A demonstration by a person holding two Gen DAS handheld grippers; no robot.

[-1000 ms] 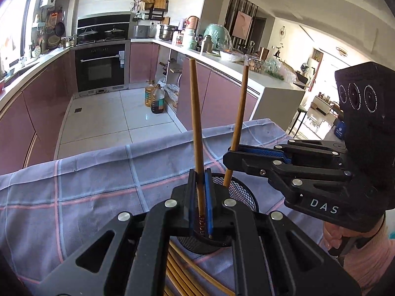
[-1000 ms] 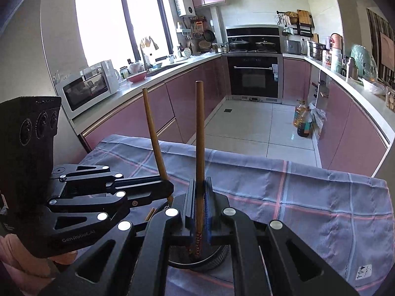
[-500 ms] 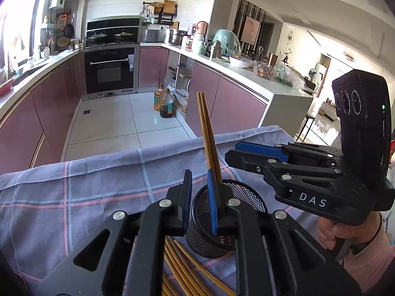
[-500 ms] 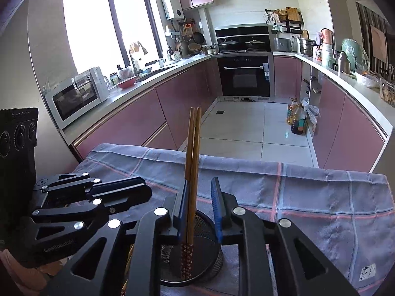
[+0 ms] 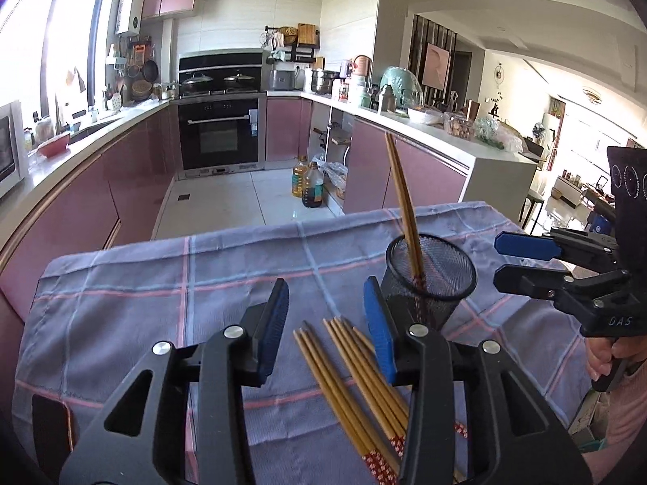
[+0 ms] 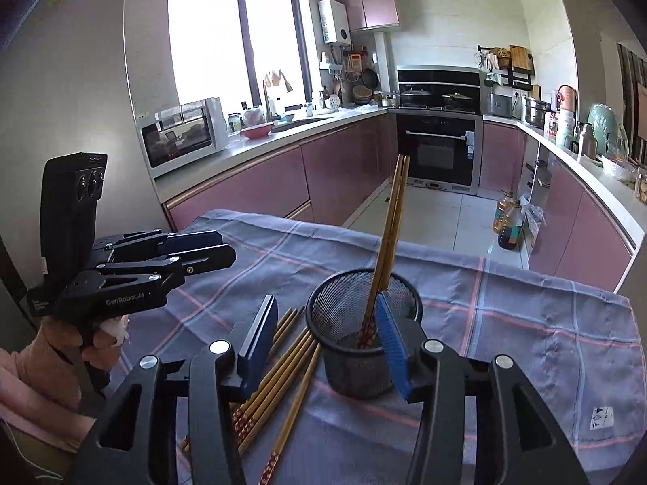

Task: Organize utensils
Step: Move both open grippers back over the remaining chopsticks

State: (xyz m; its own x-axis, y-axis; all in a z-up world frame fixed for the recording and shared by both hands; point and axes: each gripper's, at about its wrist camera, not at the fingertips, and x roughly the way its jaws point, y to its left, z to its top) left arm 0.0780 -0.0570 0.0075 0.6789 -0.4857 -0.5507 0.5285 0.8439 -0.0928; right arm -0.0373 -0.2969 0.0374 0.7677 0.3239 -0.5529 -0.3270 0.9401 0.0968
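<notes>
Left gripper (image 5: 325, 315): fingers apart, nothing between the blue pads; the jaws have just been opening, and the chopstick they clamped a moment ago is out of them
Right gripper (image 6: 327, 331): fingers apart too, jaws just opened — the rim of the mesh cup shows between them, but neither pad presses on it
Mesh cup (image 5: 440, 283): black wire holder standing upright on the cloth, just beyond and to the right of the left gripper's right finger; in the right wrist view it sits ahead of the fingers, partly overlapped by the right-hand blue pad
Chopsticks in the cup (image 5: 404, 202): two wooden sticks, side by side, leaning away from both grippers, red patterned ends down in the cup
Loose chopsticks (image 5: 356, 367): a bundle lying flat on the cloth under the left gripper, tips pointing forward between its fingers, red patterned ends back towards the camera; in the right wrist view they lie beside the cup, running under the left-hand finger
Tablecloth (image 5: 141, 283): grey-blue with pink check lines, under everything
Hands: a hand (image 6: 101, 331) in a pink sleeve holds the left gripper's handle, to the left of the right fingers — the other hand (image 5: 602, 359) shows at the far right in the left wrist view
</notes>
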